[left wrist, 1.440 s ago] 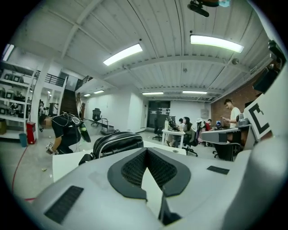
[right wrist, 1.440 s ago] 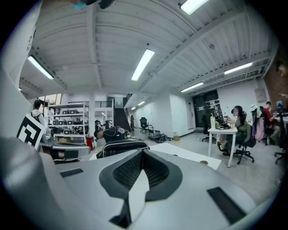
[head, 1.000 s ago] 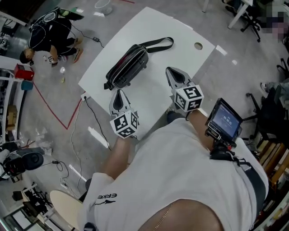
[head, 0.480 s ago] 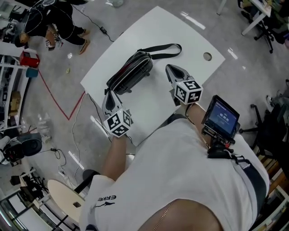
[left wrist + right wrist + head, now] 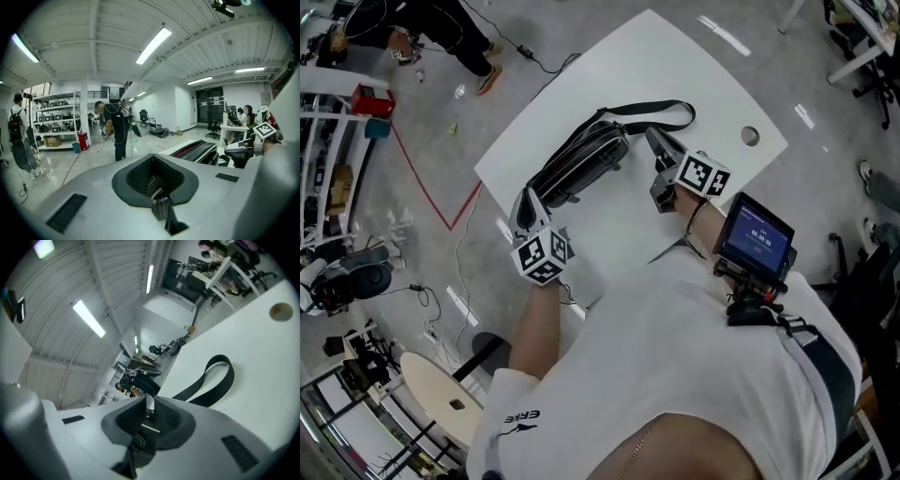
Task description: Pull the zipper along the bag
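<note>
A black waist bag [image 5: 581, 164] lies slantwise on the white table [image 5: 675, 56], its strap [image 5: 666, 108] looping off the right end. My right gripper [image 5: 650, 132] is at that right end. In the right gripper view the gripper [image 5: 148, 401] is shut on a small silvery zipper pull, with the strap [image 5: 215, 380] curling on the table beyond. My left gripper [image 5: 524, 191] sits at the bag's left end, near the table edge. In the left gripper view it [image 5: 152, 155] is shut with nothing between the tips, and the bag [image 5: 197, 151] shows to its right.
A round cable hole [image 5: 751, 136] sits near the table's right corner. A small screen [image 5: 755, 239] is strapped on the right forearm. A person in black [image 5: 117, 126] stands on the floor beyond the table, by shelves [image 5: 56, 122]. A red tape line [image 5: 431, 202] runs along the floor on the left.
My right gripper has moved up to the bag's right end and now pinches the pull. My left gripper has slid left toward the bag's other end. The head view has shifted.
</note>
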`<state>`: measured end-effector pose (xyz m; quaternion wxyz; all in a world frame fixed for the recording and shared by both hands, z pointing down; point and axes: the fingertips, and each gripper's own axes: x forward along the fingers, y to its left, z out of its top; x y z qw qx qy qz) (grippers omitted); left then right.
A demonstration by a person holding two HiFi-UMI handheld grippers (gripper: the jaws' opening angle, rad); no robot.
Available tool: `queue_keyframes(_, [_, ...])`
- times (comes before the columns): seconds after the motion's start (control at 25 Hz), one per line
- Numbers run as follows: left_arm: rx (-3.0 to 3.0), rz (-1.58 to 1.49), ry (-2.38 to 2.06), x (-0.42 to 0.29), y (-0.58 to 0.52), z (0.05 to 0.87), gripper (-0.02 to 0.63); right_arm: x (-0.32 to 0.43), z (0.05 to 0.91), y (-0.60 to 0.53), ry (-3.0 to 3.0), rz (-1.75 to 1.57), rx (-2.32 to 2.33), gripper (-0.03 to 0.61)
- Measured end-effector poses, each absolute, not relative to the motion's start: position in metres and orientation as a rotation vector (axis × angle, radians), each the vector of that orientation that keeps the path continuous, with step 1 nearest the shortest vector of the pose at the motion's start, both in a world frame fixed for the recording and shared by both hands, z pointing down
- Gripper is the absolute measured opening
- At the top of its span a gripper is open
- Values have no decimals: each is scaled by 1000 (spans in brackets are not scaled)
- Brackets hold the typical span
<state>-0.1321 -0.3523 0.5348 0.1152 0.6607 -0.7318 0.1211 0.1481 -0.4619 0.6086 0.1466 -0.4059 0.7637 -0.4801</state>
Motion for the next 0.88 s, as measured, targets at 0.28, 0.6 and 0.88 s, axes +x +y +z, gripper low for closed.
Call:
queue_keyframes(0.28, [1922, 358, -2118, -124, -327, 531, 3, 130, 615, -455, 2000, -1649, -967, 78])
queue_keyframes(0.6, [1923, 321, -2098, -123, -308, 530, 3, 114, 623, -438, 1868, -1837, -843, 80])
queue_keyframes(0.88, [1970, 362, -2035, -120, -299, 527, 3, 104, 626, -427, 1701, -1966, -759, 80])
